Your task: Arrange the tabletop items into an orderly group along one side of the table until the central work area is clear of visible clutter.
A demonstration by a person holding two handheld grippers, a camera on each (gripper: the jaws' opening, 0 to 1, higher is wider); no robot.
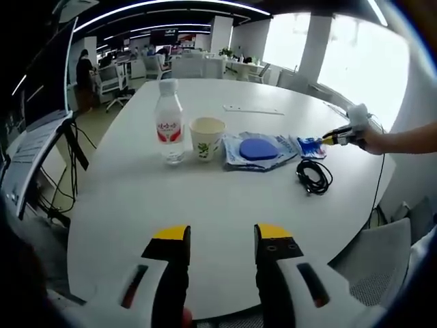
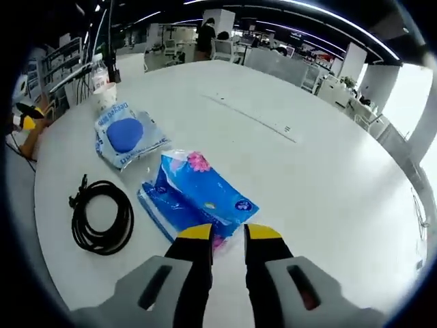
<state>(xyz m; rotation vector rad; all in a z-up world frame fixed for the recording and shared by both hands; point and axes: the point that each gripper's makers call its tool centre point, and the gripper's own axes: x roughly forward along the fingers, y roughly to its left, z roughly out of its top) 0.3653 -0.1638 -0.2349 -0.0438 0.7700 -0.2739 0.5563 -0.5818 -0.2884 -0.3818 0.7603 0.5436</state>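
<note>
Right claw [image 2: 227, 236] pinching blue packet [image 2: 198, 195], cable [image 2: 102, 216] beside.

Water bottle [image 1: 168, 121], paper cup [image 1: 206, 138], blue-disc packet [image 1: 258, 150] in a row, black cable [image 1: 313, 176] beside.

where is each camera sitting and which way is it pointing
left gripper view: rides on the left gripper above the near table edge, facing across a row of water bottle, paper cup and blue packet; the right gripper enters from the right.
right gripper view: rides on the right gripper, looking down at the tissue pack its jaws touch, with a black cable alongside.
shared: the table, cable, blue packet, tissue pack.
</note>
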